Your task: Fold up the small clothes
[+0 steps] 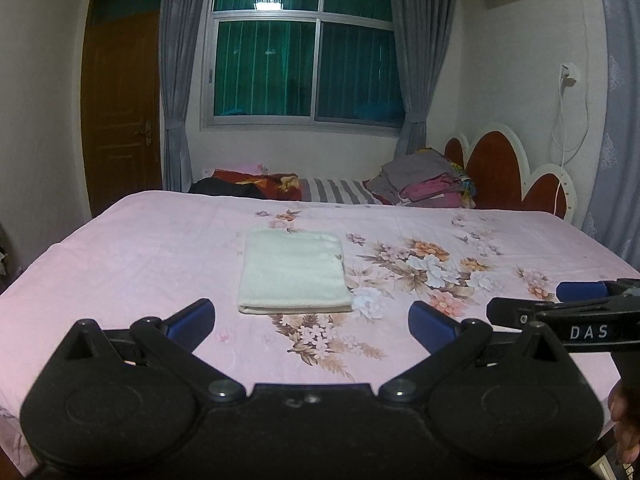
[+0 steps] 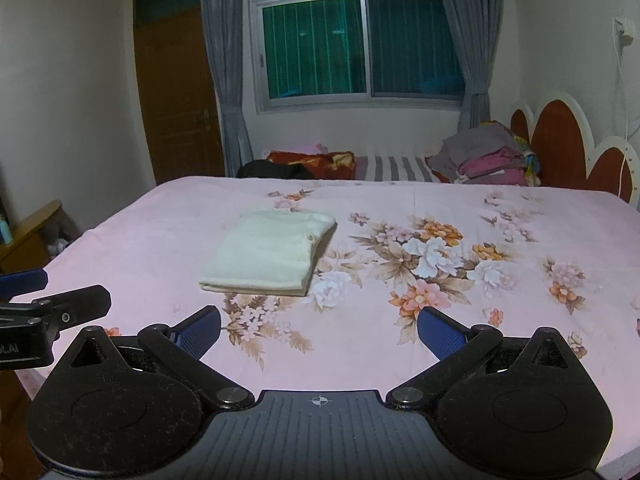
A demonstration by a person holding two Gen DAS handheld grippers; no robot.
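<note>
A cream-white cloth point(image 1: 294, 272) lies folded into a neat rectangle on the pink floral bedsheet point(image 1: 140, 248), just beyond my left gripper point(image 1: 312, 320). That gripper is open, its blue pads wide apart and holding nothing. In the right wrist view the same folded cloth point(image 2: 268, 254) sits ahead and to the left of my right gripper point(image 2: 320, 328), which is also open and empty. The right gripper point(image 1: 576, 300) shows at the right edge of the left wrist view, and the left gripper point(image 2: 36, 292) at the left edge of the right wrist view.
A pile of grey and pink clothes point(image 1: 424, 182) and a red patterned bundle point(image 1: 256, 184) lie at the far side of the bed, by the red headboard point(image 1: 504, 168). Beyond are a window with grey curtains point(image 1: 300, 60) and a brown door point(image 1: 120, 112). A wooden stand point(image 2: 32, 236) sits left of the bed.
</note>
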